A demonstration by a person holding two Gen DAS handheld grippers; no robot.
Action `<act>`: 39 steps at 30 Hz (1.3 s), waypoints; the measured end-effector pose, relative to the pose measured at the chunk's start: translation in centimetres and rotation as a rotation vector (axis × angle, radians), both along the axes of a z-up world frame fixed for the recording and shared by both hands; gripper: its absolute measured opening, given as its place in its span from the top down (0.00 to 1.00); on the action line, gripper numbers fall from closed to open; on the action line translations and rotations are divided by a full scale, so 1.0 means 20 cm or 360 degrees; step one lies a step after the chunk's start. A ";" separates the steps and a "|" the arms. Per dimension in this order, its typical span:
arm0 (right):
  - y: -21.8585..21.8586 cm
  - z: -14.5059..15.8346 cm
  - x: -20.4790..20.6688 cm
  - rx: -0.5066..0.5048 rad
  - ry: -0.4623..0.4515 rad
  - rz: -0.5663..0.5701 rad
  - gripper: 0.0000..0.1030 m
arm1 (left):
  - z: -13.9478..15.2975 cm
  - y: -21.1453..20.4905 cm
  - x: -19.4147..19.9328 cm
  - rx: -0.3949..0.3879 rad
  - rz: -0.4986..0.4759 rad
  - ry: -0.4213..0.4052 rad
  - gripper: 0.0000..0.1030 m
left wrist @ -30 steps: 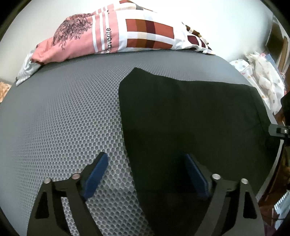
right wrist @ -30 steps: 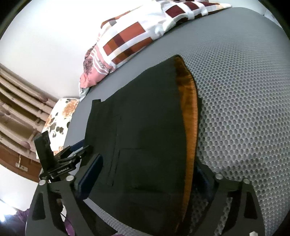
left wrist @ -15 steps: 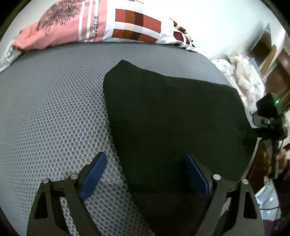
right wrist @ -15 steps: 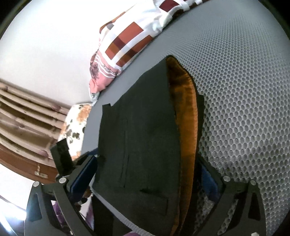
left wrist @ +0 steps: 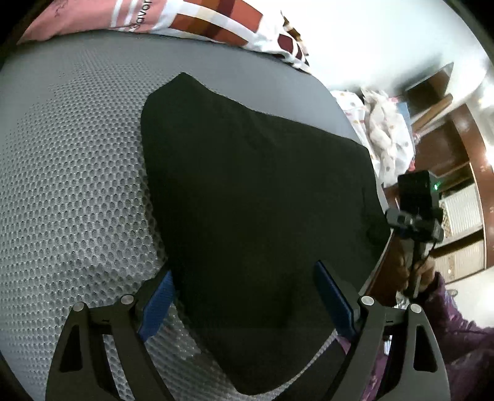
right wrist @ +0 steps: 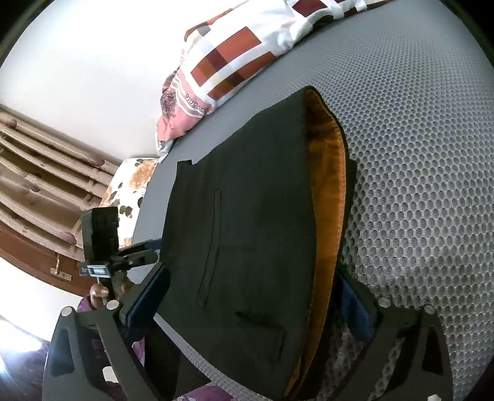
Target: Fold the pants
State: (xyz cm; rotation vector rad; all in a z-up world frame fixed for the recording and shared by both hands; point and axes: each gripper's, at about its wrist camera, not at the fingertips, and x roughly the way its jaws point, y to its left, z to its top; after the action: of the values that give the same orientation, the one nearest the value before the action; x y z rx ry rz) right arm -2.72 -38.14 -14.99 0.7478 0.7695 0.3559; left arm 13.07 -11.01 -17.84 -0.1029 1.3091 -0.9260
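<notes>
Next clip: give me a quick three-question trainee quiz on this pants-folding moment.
1. True or false: the left gripper stands open over the black pants.
2. What colour is the lining showing along the pants' edge in the right wrist view?
3. The patterned bedding lies: A) at the far end of the grey mesh mattress, B) on the pants, C) on the floor.

Key: 1 true; 2 orange; 3 A.

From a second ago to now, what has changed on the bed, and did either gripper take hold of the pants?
The left gripper tipped downward, so the patterned bedding slid to the top of its view and the right gripper came into sight. Nothing was grasped or released: both grippers stay open over the black pants, which lie unmoved on the grey mattress, orange lining showing.
</notes>
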 end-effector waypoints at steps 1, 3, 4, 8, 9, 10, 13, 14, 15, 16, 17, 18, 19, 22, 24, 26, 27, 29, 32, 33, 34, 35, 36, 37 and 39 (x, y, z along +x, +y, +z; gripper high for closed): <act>-0.01 0.00 0.00 0.0025 0.0003 -0.0002 0.04 | 0.01 -0.01 -0.01 0.0016 -0.0014 -0.0020 0.17; -0.04 -0.01 0.01 0.0093 0.0011 -0.0009 0.05 | 0.01 -0.03 -0.02 0.0039 -0.0022 -0.0042 0.17; -0.04 -0.01 0.01 0.0106 0.0019 -0.0002 0.05 | 0.01 -0.04 -0.02 0.0043 -0.0013 -0.0043 0.17; -0.07 -0.02 0.03 0.0161 0.0075 0.0042 0.06 | 0.01 -0.06 0.00 0.0041 0.0045 -0.0022 0.18; -0.07 -0.02 0.03 0.0165 0.0088 0.0059 0.07 | 0.00 -0.04 0.00 0.0054 0.0053 -0.0026 0.20; -0.08 -0.02 0.04 0.0179 0.0101 0.0071 0.07 | 0.01 -0.04 -0.01 0.0071 0.0059 -0.0030 0.20; -0.09 -0.02 0.05 0.0173 0.0122 0.0079 0.14 | 0.00 -0.05 -0.02 0.0112 0.0058 -0.0055 0.28; -0.09 -0.02 0.05 0.0141 0.0128 0.0071 0.26 | 0.00 -0.06 -0.02 0.0116 0.0061 -0.0051 0.34; -0.09 -0.02 0.04 0.0098 0.0142 0.0060 0.34 | 0.00 -0.05 -0.02 0.0113 0.0070 -0.0058 0.41; -0.10 -0.02 0.03 0.0049 0.0165 0.0037 0.57 | -0.01 -0.05 -0.02 0.0110 0.0086 -0.0054 0.46; -0.12 -0.04 0.03 0.0033 0.0211 0.0016 0.66 | -0.01 -0.03 -0.01 0.0110 0.0103 -0.0053 0.58; -0.14 -0.06 0.02 0.0089 0.0231 -0.0001 0.67 | -0.02 -0.02 0.00 0.0117 0.0124 -0.0051 0.68; -0.16 -0.09 0.02 0.0165 0.0236 -0.0012 0.68 | -0.03 0.01 0.00 0.0100 0.0148 -0.0029 0.70; -0.15 -0.07 0.01 0.0155 0.0218 0.0004 0.71 | -0.05 0.05 0.02 0.0056 0.0174 0.0020 0.72; -0.13 -0.07 0.00 0.0192 0.0204 0.0015 0.71 | -0.05 0.05 0.02 0.0065 0.0159 0.0022 0.72; -0.12 -0.08 0.01 0.0123 0.0214 0.0021 0.70 | -0.05 0.05 0.03 0.0075 0.0147 0.0046 0.71; -0.12 -0.09 0.01 0.0147 0.0215 0.0026 0.69 | -0.05 0.05 0.04 0.0069 0.0141 0.0070 0.68; -0.15 -0.12 0.02 0.0248 0.0224 0.0030 0.68 | -0.06 0.05 0.07 0.0022 0.0150 0.0135 0.65; -0.17 -0.14 0.02 0.0308 0.0227 0.0048 0.64 | -0.07 0.06 0.08 -0.0074 0.0144 0.0199 0.53; -0.18 -0.15 0.00 0.0323 0.0226 0.0045 0.64 | -0.06 0.06 0.08 -0.0094 0.0141 0.0202 0.52; -0.19 -0.15 0.00 0.0335 0.0225 0.0043 0.62 | -0.06 0.06 0.07 -0.0095 0.0136 0.0191 0.51; -0.19 -0.15 0.00 0.0333 0.0219 0.0039 0.59 | -0.05 0.04 0.07 -0.0081 0.0131 0.0161 0.51; -0.19 -0.14 0.01 0.0324 0.0212 0.0037 0.58 | -0.04 0.03 0.06 -0.0069 0.0128 0.0129 0.51; -0.18 -0.13 0.01 0.0309 0.0200 0.0032 0.56 | -0.04 0.02 0.04 -0.0039 0.0124 0.0063 0.54; -0.15 -0.11 0.01 0.0236 0.0164 0.0027 0.59 | -0.03 0.01 0.01 0.0034 0.0124 -0.0052 0.70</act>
State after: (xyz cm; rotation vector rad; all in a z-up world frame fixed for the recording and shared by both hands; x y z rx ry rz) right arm -2.56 -41.15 -17.18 0.9046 0.8534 0.3950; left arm 13.34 -10.88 -18.43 -0.1208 1.2759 -0.8437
